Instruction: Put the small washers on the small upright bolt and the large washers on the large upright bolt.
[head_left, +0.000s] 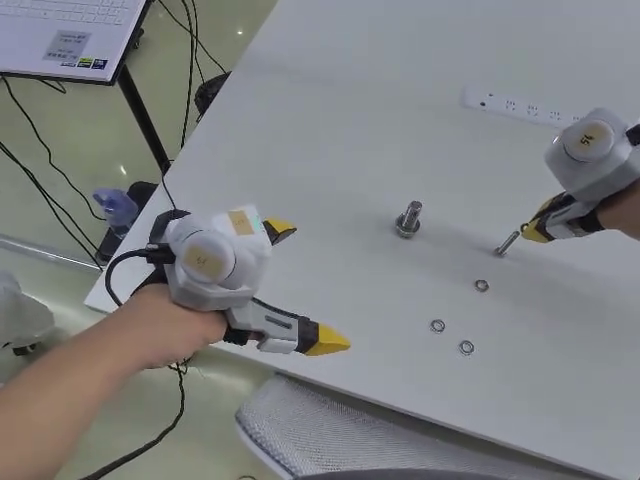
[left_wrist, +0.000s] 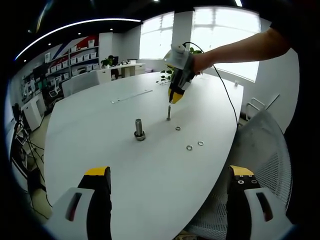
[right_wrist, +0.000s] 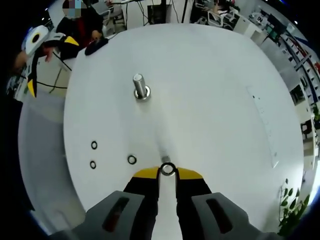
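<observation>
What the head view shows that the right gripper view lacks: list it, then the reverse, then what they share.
Head view adds: a laptop at the upper left, a blue spray bottle beside the table, and the small bolt seen from the side as a shaft.
Right gripper view adds: a washer seen as a ring, pinched at the tips of the right tool, and plant leaves at the edge.
Both share: the white table, the large bolt, three loose washers lying flat, and the open left tool.

large bolt (head_left: 408, 218): silver, upright | small bolt (head_left: 507, 243): thin, upright, right of large bolt | three washers (head_left: 481, 285): flat, front-right of large bolt | fourth washer (right_wrist: 168, 169): raised, right of large bolt
</observation>
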